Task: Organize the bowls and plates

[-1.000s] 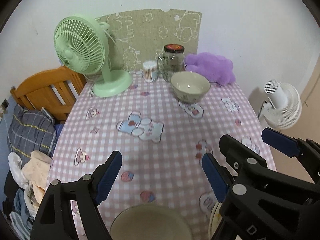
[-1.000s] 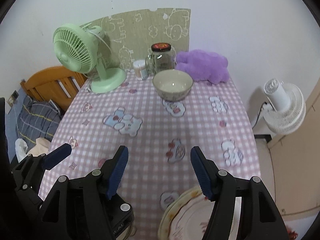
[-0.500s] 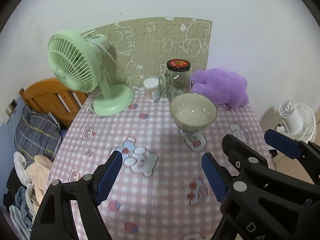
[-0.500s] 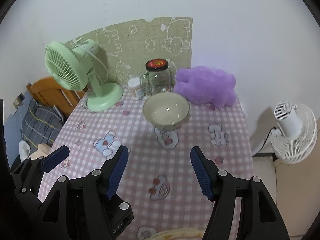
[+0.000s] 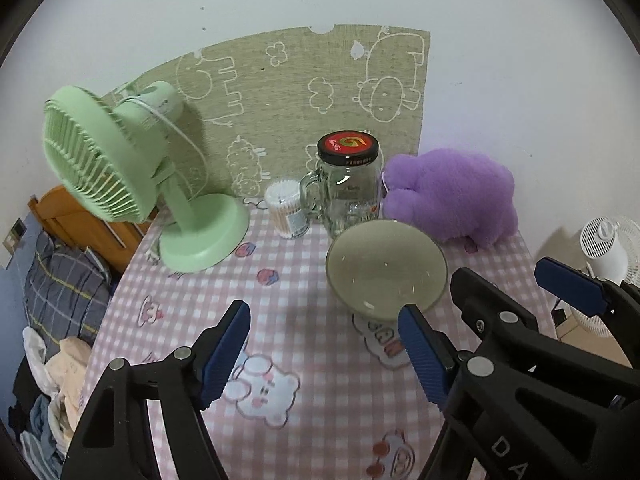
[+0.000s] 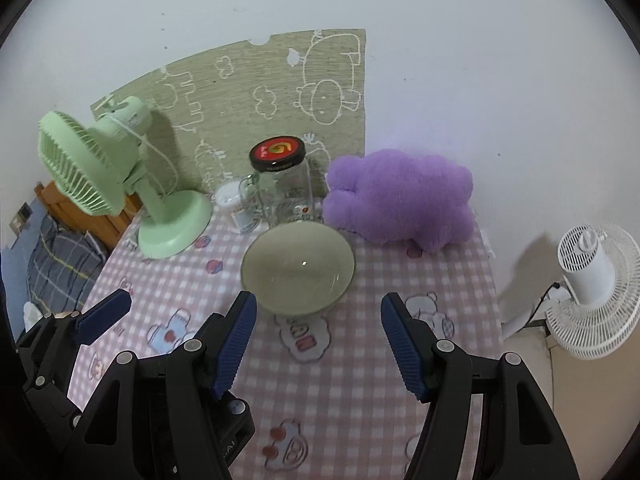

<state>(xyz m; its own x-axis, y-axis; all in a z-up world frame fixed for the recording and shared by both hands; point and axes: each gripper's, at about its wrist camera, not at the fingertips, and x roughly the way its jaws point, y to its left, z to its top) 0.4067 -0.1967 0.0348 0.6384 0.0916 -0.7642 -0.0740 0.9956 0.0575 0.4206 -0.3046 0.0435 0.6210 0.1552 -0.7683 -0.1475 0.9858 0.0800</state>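
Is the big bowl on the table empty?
Yes, empty. The bowl stands upright on the checked tablecloth, and only its bare shiny inside shows.

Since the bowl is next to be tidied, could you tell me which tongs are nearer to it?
Right. The right tongs sit directly before the bowl, empty and open. The left tongs, closing on nothing, are offset to its left, only one finger by its rim.

Both tilt downward side by side — left gripper [image 5: 324,350] closing on nothing, right gripper [image 6: 318,346] apparently open, empty.
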